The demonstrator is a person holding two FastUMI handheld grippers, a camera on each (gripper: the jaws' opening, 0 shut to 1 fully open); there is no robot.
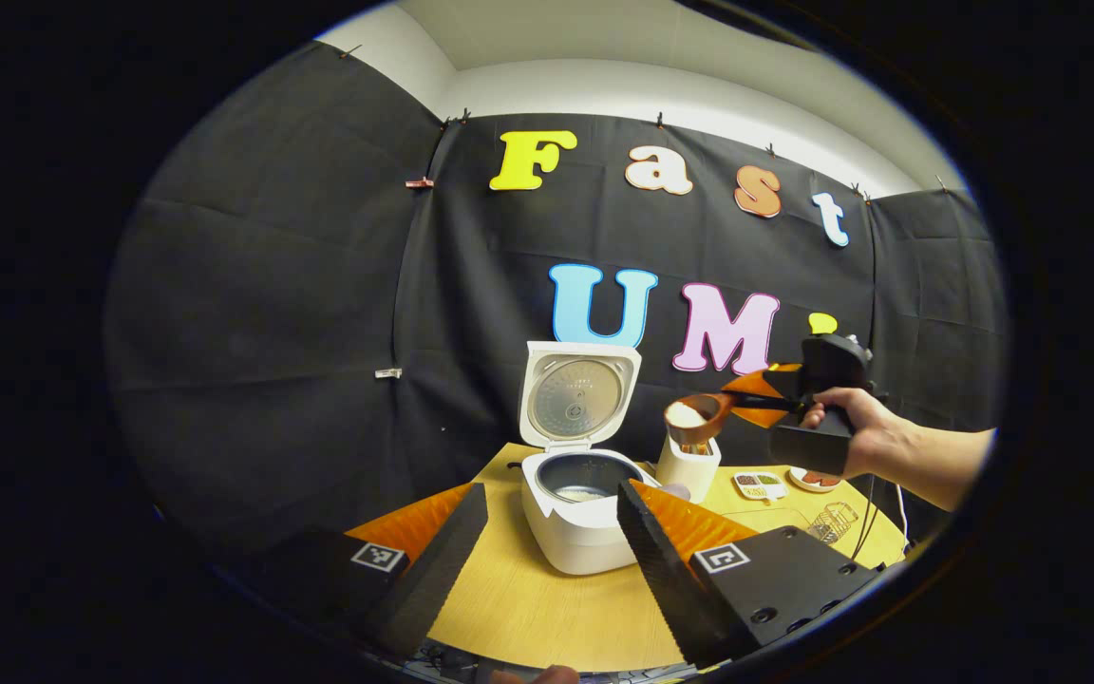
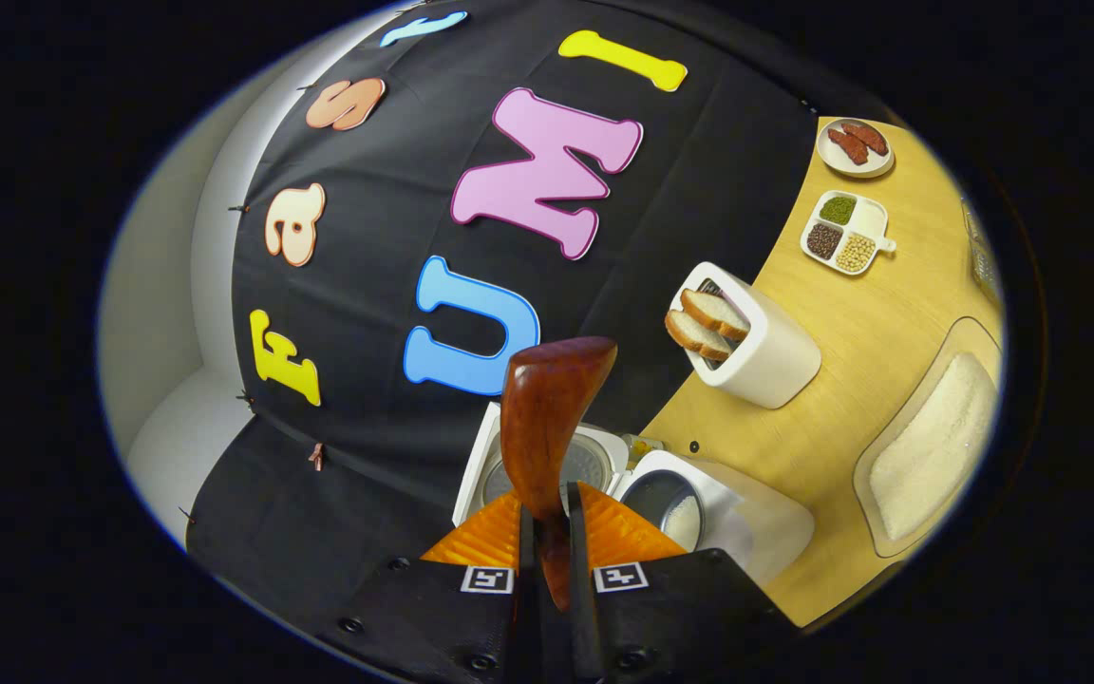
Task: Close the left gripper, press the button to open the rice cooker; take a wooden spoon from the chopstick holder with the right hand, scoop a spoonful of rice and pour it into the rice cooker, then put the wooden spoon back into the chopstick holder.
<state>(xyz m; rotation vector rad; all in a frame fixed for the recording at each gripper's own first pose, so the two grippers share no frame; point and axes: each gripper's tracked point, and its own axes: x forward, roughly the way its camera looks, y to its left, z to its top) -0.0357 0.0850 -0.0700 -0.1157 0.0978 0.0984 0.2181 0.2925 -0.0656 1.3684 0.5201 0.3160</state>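
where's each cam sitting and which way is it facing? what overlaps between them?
Left gripper view: rides the left claw, held low at the table's near edge, facing the open rice cooker; its open fingers show below, the person's hand farther off.
Right gripper view: rides the right claw, tilted over the table; its fingers clamp the wooden spoon.
Shared: rice cooker, spoon, white holder, sectioned dish.

The right tool (image 2: 547,532) pinches the wooden spoon (image 2: 547,418) by its handle. Below it, the rice cooker (image 2: 699,513) stands open on the table (image 2: 851,332).
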